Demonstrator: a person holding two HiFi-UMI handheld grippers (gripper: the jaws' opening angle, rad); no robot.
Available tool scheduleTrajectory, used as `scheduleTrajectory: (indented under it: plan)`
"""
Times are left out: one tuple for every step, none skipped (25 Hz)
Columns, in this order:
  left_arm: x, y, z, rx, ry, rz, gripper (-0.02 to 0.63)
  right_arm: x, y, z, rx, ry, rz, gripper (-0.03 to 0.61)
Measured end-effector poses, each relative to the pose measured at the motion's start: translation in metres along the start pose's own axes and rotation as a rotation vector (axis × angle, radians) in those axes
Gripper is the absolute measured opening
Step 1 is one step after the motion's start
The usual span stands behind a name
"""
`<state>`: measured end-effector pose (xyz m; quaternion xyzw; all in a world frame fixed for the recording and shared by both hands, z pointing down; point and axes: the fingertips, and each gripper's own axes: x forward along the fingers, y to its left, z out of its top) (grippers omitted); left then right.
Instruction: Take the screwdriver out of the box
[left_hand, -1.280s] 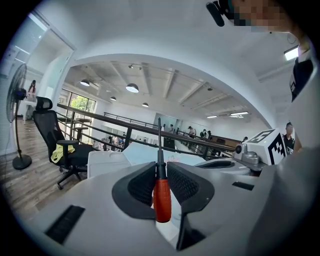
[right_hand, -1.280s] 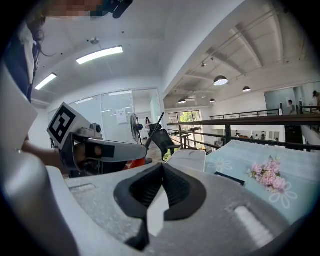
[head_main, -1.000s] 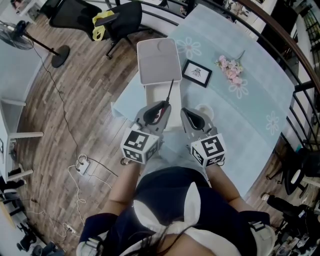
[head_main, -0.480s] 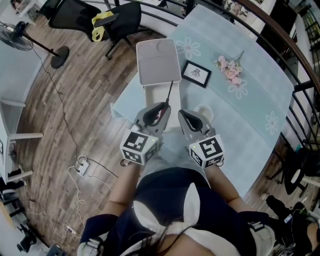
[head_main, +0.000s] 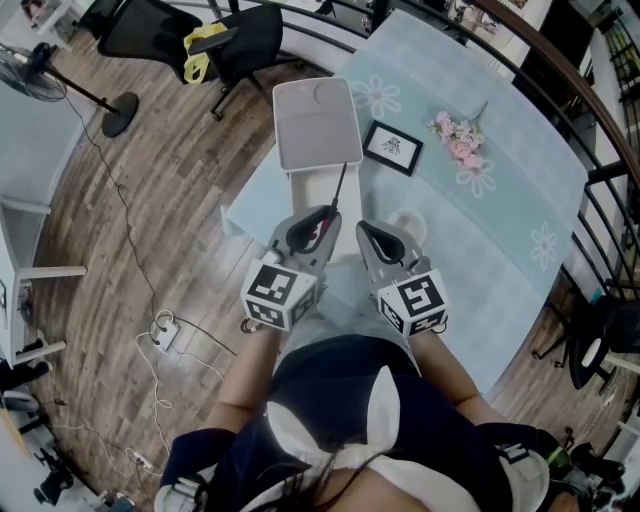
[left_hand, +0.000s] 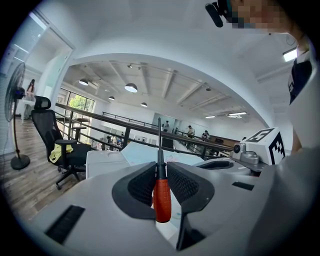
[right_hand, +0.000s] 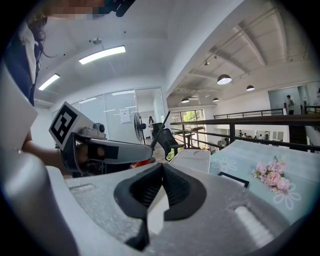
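Bright, even daylight; fisheye-warped edges

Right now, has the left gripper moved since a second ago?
No. The left gripper has stayed put: its screwdriver tip lies at the near right corner of the box lid, as then.

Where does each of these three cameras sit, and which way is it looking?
Head view: on the person's head, looking steeply down at the table, open white box, left gripper and right gripper; arms and torso show.
Left gripper view: on the left gripper, looking along jaws clamped on the screwdriver; torso at right.
Right gripper view: on the right gripper, looking along empty, closed jaws toward the flowers; torso at upper left.
Shared: all three show the screwdriver and the box.
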<state>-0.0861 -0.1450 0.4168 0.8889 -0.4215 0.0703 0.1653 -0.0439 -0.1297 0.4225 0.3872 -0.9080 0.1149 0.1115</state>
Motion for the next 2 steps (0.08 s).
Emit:
scheduleTrajectory:
  plan:
    - [-0.0001,-0.0002,-0.0005,0.004,0.004,0.000,0.083,0.0004,0.0001,-0.0003,-0.001,0.002,0.000,-0.002]
    - [-0.0001,-0.0004,-0.0009,0.008,0.008,-0.001,0.083,0.0009,0.0002,-0.0006,-0.002,0.003,0.000,-0.002]
